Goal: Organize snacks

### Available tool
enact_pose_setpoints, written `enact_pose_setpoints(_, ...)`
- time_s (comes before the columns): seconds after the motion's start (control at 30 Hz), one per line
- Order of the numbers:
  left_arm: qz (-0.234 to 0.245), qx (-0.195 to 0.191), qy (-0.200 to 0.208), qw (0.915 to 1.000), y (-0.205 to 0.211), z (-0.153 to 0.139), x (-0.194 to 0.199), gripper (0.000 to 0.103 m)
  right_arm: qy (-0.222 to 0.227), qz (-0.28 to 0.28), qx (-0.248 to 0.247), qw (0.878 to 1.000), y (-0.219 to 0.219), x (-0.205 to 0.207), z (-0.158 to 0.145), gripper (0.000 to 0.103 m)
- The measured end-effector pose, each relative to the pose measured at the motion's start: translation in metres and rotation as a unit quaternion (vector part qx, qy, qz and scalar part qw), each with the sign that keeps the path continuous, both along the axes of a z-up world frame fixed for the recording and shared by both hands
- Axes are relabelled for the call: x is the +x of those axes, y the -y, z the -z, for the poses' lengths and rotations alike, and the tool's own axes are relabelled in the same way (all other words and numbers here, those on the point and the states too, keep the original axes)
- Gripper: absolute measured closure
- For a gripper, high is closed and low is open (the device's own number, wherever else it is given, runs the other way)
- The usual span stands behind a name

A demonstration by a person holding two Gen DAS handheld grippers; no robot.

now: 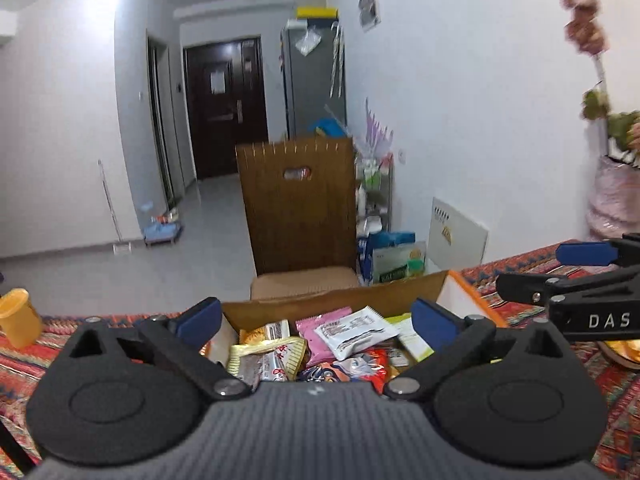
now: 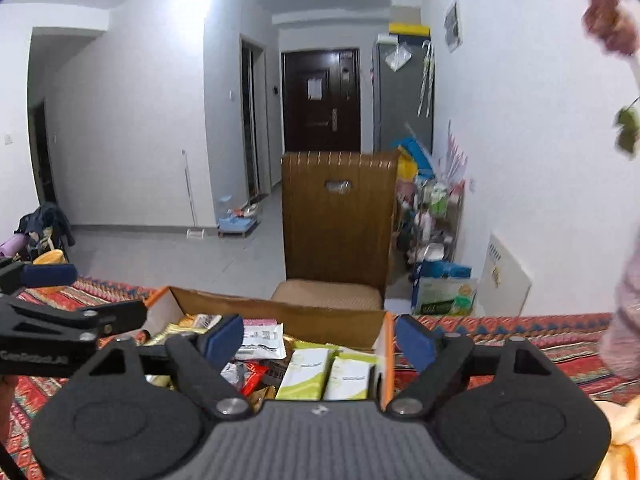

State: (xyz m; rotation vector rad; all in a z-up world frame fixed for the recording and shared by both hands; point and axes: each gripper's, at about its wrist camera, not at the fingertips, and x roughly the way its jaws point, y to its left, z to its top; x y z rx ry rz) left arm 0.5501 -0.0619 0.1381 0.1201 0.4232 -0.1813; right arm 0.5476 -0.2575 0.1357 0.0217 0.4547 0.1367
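Observation:
An open cardboard box (image 1: 404,294) with orange-edged flaps stands on the patterned tablecloth, filled with several snack packets: a pink one (image 1: 320,340), a white sachet (image 1: 356,332), a gold-wrapped bar (image 1: 272,354). My left gripper (image 1: 316,320) hangs open above the box, nothing between its blue pads. In the right wrist view the same box (image 2: 332,322) shows two green-and-white packets (image 2: 304,374) at its right side. My right gripper (image 2: 320,338) is open over the box's right edge, empty. Each gripper shows at the edge of the other's view.
A brown wooden chair (image 1: 300,208) stands just beyond the table. A yellow cup (image 1: 18,318) sits on the cloth at the left. A pink vase with flowers (image 1: 614,204) stands at the right. Boxes and a cluttered rack (image 2: 436,220) line the wall.

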Motion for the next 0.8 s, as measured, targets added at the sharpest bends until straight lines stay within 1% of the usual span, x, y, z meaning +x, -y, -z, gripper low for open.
enact_pose_setpoints(0.03, -0.003, 0.001, 0.010, 0.9999, -0.001, -0.007, -0.017, 0.000, 0.009, 0.001, -0.004, 1.000, 0.001, -0.014, -0.006, 0.012)
enact_pose_setpoints(0.1, -0.007, 0.000, 0.027, 0.9996, -0.003, -0.017, -0.045, 0.000, 0.029, 0.004, -0.014, 0.999, 0.001, -0.043, -0.017, 0.010)
enact_pose_setpoints(0.27, 0.001, -0.024, 0.065, 0.9976, -0.016, -0.040, -0.131, 0.000, 0.071, 0.004, -0.020, 0.997, 0.001, -0.130, -0.040, 0.009)
enact_pose_setpoints(0.37, 0.007, -0.033, 0.081, 0.9961, -0.022, -0.046, -0.182, 0.000, 0.092, -0.001, -0.016, 0.996, 0.001, -0.183, -0.050, 0.008)
enact_pose_setpoints(0.47, 0.014, -0.042, 0.091, 0.9949, -0.028, -0.048, -0.230, 0.000, 0.107, -0.006, -0.012, 0.994, 0.001, -0.228, -0.055, 0.005)
enact_pose_setpoints(0.5, 0.015, -0.046, 0.094, 0.9944, -0.031, -0.047, -0.244, 0.000, 0.111, -0.008, -0.011, 0.994, 0.001, -0.244, -0.055, 0.000)
enact_pose_setpoints(0.6, 0.019, -0.052, 0.104, 0.9930, -0.037, -0.046, -0.291, 0.000, 0.123, -0.017, -0.004, 0.992, -0.001, -0.285, -0.054, 0.000)
enact_pose_setpoints(0.7, 0.016, -0.052, 0.107, 0.9928, -0.042, -0.041, -0.333, 0.000, 0.129, -0.024, -0.004, 0.991, -0.003, -0.326, -0.050, 0.000)
enact_pose_setpoints(0.8, 0.012, -0.051, 0.114, 0.9921, -0.048, -0.034, -0.373, 0.000, 0.135, -0.028, -0.004, 0.990, -0.005, -0.363, -0.041, 0.000)
